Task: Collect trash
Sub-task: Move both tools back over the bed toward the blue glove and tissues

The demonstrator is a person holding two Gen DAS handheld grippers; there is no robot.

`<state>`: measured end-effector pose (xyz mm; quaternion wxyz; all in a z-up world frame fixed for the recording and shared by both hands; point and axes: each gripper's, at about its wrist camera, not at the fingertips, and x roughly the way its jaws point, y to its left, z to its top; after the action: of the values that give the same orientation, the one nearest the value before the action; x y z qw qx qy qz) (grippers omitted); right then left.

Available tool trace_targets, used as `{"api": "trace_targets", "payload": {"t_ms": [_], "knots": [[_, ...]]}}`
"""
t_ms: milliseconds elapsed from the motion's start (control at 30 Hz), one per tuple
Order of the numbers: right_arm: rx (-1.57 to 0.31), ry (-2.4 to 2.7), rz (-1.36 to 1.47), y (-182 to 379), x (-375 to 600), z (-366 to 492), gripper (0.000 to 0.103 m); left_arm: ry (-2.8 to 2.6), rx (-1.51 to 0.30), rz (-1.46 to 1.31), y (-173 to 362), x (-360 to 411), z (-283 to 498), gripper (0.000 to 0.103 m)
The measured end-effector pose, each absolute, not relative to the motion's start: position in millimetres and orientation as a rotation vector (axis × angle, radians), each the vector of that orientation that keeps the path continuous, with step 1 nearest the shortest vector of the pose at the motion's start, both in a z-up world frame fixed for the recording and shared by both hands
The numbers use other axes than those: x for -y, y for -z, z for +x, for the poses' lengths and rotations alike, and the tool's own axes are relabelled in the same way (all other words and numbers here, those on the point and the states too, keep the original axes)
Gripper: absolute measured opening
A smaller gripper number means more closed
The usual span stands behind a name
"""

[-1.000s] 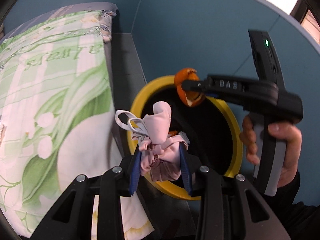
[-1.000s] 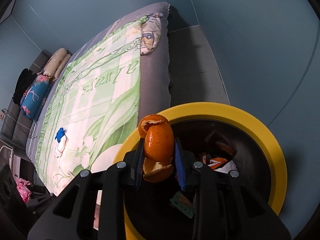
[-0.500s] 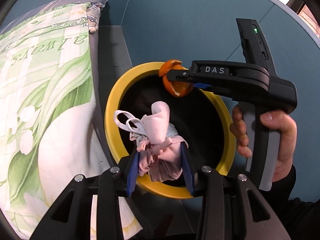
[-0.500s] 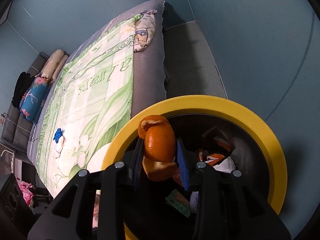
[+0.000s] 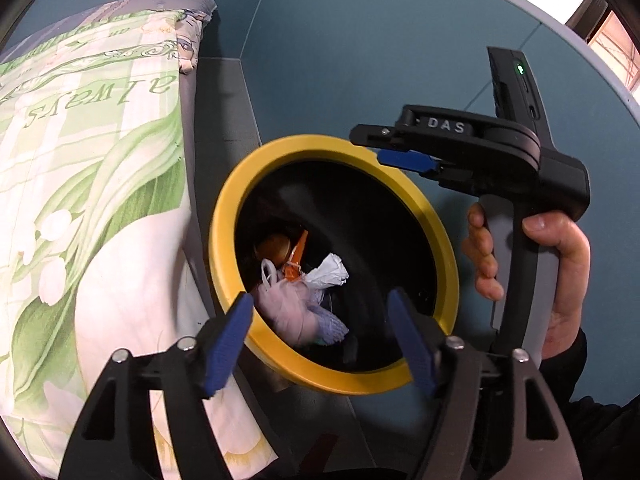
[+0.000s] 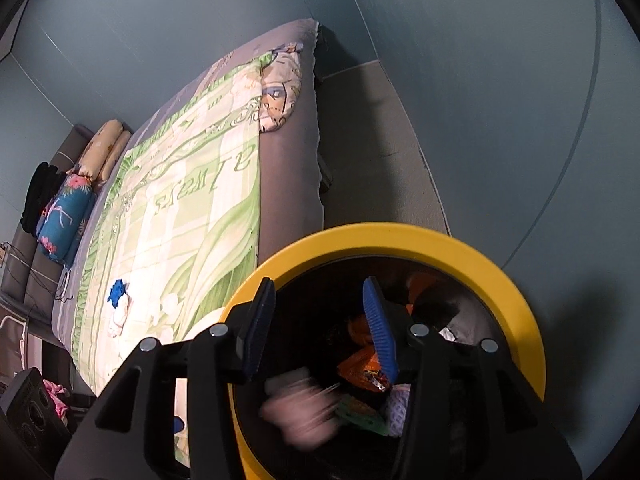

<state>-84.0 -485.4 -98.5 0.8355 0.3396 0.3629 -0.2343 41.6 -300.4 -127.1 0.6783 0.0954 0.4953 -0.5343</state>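
Presently both loads are inside the yellow-rimmed bin [image 5: 224, 240], which stands on the floor just beside the bed [image 5: 92, 184], at its right. The pink cloth bundle [image 5: 286, 310] lies against the bin's near-left inner wall, beside crumpled white paper [image 5: 328, 274]; the orange peel [image 5: 274, 246] sits a little farther in, blurred, so its exact resting attitude cannot be confirmed.

Handling judgement: the bundle looks light, soft and compressible, with loose loops; a pinch across its bulk would hold better than one on a loop. The peel appears light, curled and fairly stiff, probably slick on its outer skin, best taken across the curl.

Left gripper [image 5: 320, 332]: jaws have just been opening and stand wide apart over the near rim, nothing between them. Right gripper [image 6: 316, 328]: jaws have just been opening, moderately parted, empty, poised over the bin's mouth; in the left view it reaches in from the right, a hand [image 5: 552, 264] on its handle.

Difference from one second ago: the left jaws then clamped the pink bundle and the right jaws clamped the peel, both above the opening. Both items have since dropped in. One blue-and-white scrap [image 6: 118, 300] lies on the bedspread, well apart at far left.
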Motion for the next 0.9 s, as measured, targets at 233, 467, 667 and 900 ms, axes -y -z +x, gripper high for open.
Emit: {"api": "trace_targets", "payload": {"t_ms": [233,467,667,900], "knots": [[-0.738,0.467,0.71,92.9,479.3,-80.0,0.049,1.134,-1.075,0.173,117.8,282.2,62.7,0.079],[-0.746,0.399,0.694,90.8,464.6,-57.5,0.054,1.024,-1.056,0.117,111.1,250.4,97.7,0.08],[-0.78,0.311,0.659,89.9,438.6,-22.0,0.057,0.907,-1.038,0.067,108.2,210.7,137.3,0.08],[-0.825,0.196,0.62,89.8,401.4,29.8,0.057,0.765,-1.053,-0.003,115.2,154.3,180.5,0.081]]}}
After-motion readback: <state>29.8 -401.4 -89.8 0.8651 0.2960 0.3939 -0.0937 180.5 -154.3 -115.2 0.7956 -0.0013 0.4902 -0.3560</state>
